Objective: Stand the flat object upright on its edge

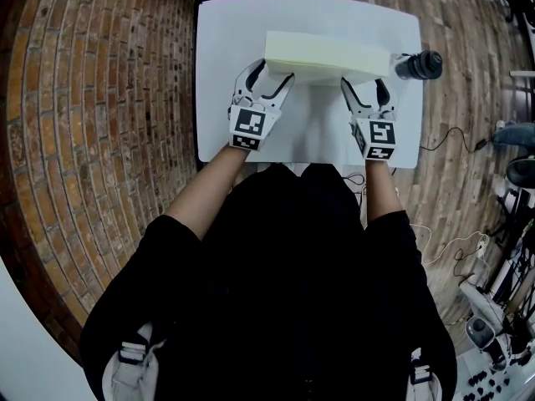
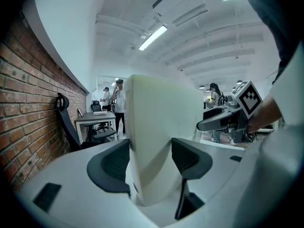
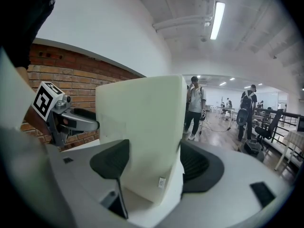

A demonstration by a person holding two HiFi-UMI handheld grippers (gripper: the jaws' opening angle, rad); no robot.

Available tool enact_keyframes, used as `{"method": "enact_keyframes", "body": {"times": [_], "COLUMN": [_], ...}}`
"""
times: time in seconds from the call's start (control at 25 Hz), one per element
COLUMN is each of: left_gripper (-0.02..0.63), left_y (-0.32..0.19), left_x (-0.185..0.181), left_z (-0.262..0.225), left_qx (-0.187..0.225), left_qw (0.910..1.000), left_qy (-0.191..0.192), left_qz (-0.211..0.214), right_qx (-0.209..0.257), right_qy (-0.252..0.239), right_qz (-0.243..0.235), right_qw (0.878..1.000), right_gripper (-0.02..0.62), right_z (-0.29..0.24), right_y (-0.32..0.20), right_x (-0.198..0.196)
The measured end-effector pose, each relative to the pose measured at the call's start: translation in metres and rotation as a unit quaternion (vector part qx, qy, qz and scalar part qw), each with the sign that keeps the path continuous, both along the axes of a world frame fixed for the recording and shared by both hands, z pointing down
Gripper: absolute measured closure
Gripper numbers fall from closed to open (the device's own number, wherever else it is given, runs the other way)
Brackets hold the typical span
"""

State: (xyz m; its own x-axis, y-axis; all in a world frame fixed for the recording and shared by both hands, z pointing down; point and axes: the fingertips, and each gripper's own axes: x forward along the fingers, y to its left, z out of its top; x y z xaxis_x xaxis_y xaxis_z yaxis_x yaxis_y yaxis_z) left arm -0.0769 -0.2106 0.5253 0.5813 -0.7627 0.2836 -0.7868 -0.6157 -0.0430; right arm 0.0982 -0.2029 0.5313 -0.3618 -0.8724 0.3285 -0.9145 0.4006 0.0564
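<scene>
Just beside the foam slab lies a dark cylinder.

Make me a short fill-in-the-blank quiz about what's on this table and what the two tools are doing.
1. The foam slab sits between the jaws of the left tool and the right tool, so ____ tools grip it.
2. The table is ____ in colour.
3. In the head view, the black cylinder lies to the slab's ____.
Missing words: both; white; right.
</scene>
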Motion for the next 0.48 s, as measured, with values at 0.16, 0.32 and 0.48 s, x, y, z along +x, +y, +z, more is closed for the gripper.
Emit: {"method": "enact_keyframes", "body": {"times": [0.16,0.32,0.48], "left_gripper": [0.333,0.333,0.333], "left_y": [-0.0009,-0.0014,-0.0014], "left_x": [-0.0008,-0.0011,-0.0007], "left_z": [-0.0007,-0.0038,-0.0046], "left_qx": [-0.005,-0.003,-0.005], "left_qw": [1.0000,0.9999,0.9999], "left_qy": [0.008,0.011,0.011], "left_qz": [0.002,0.005,0.005], "right_qx": [-0.003,-0.002,-0.001], "right_qy": [-0.013,-0.027,-0.029], "right_qz": [0.000,0.003,-0.001], "right_qw": [1.000,1.000,1.000], "right_gripper": [0.252,0.250,0.250], "right_z": [-0.0004,-0.0042,-0.0081], "right_y": [-0.0004,-0.0005,-0.0010], "right_x": [-0.0002,0.0006,0.0010]}}
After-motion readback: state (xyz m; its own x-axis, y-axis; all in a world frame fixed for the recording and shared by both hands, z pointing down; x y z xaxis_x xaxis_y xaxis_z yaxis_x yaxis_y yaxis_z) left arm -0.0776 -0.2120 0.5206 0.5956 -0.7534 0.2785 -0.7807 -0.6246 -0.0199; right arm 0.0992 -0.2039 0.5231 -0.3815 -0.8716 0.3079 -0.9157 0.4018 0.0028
